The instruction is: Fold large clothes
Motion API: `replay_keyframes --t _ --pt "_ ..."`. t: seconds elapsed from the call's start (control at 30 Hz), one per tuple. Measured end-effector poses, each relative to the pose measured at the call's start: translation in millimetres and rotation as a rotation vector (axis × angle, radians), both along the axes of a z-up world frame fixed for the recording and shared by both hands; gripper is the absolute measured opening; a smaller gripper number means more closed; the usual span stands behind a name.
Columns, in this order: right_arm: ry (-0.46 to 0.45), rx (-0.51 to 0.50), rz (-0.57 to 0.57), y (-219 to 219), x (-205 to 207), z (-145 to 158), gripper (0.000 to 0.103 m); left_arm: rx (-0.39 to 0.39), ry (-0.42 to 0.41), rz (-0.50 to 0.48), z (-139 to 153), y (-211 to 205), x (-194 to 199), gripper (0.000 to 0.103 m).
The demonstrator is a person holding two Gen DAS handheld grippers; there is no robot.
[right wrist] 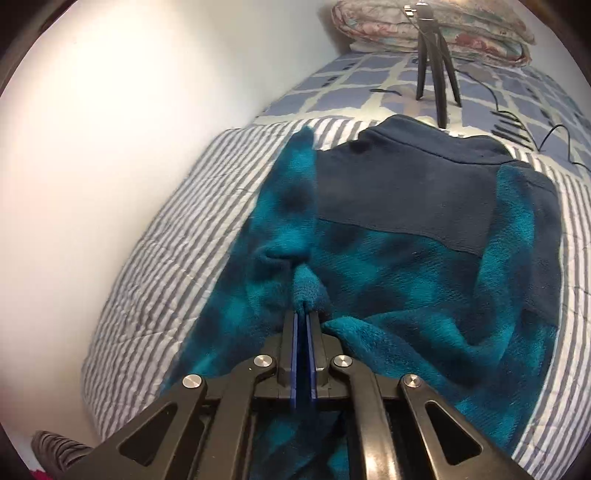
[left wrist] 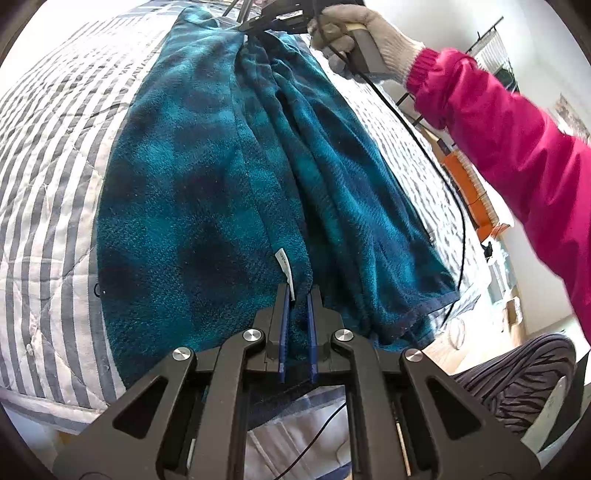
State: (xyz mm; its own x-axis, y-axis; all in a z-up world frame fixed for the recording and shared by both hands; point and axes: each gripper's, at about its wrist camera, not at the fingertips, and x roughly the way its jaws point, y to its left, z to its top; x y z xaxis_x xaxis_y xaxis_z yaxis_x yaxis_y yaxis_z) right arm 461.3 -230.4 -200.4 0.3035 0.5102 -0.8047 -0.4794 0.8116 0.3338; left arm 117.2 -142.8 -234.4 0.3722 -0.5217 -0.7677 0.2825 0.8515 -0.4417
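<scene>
The left claw [left wrist: 298, 295] pointed steeply down at the near hem of the teal plaid fleece [left wrist: 207, 192], its blue pads pinched nearly together on a fold of the fabric beside a small white care label [left wrist: 285, 269]. The right claw [right wrist: 303, 317] tilted down in the same way, its pads pressed tight on a raised tuft of fleece where the sleeve [right wrist: 291, 199] met the body. In the left wrist view, the gloved right hand [left wrist: 354, 37] gripped that tool's handle at the far end of the garment, with a pink sleeve [left wrist: 517, 147] reaching back toward the right edge of the picture.

The fleece lay on the bed's striped quilt [left wrist: 44, 206]. Its long axis ran away from the left claw, hem near and top far. From the right wrist view, the dark navy yoke and collar [right wrist: 417, 147] lay toward the tripod [right wrist: 436, 62], which stood on a blue checked sheet [right wrist: 351, 81].

The right claw's tips were barely distinguishable at the top of the left wrist view. The fleece's underside folds were hidden, and the far pillow [right wrist: 443, 26] was cut off.
</scene>
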Motion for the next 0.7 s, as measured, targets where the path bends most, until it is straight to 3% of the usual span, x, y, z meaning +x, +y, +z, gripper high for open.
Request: replay_keyframes --t 0.1,0.23,0.3,0.33,0.37,0.43,0.47,0.5,0.53,0.6,0.7 --pt "0.010 -0.128 -0.078 1 10 -16 0.000 0.006 0.019 0.007 -9 -2 2 0.006" --pt "0.029 0.010 -0.052 -10 10 -10 0.000 -0.004 0.023 0.011 -11 0 1 0.006" --pt "0.031 0.049 -0.031 -9 10 -3 0.030 -0.005 0.021 0.012 -11 0 -1 0.006" --pt "0.035 0.063 -0.032 -8 10 -2 0.054 -0.012 0.026 0.016 -12 1 0 0.006" --pt "0.037 0.092 -0.028 -5 11 -1 0.059 -0.018 0.030 0.019 -12 1 1 0.006" --pt "0.029 0.074 -0.023 6 13 -6 0.058 -0.029 0.039 0.026 -13 2 1 0.006" --pt "0.037 0.047 -0.016 15 15 -13 0.050 -0.027 0.038 0.025 -14 3 2 0.006" --pt "0.050 0.030 -0.004 23 17 -18 0.035 -0.023 0.035 0.022 -13 3 1 0.006" --pt "0.063 -0.001 0.015 30 17 -24 0.004 -0.022 0.035 0.020 -13 3 1 0.006" --pt "0.014 -0.107 0.033 44 6 -22 0.004 -0.047 0.028 0.004 -3 6 -1 0.006" --pt "-0.041 -0.114 -0.001 24 -4 -4 0.003 -0.031 0.019 -0.007 -3 6 -1 0.006"
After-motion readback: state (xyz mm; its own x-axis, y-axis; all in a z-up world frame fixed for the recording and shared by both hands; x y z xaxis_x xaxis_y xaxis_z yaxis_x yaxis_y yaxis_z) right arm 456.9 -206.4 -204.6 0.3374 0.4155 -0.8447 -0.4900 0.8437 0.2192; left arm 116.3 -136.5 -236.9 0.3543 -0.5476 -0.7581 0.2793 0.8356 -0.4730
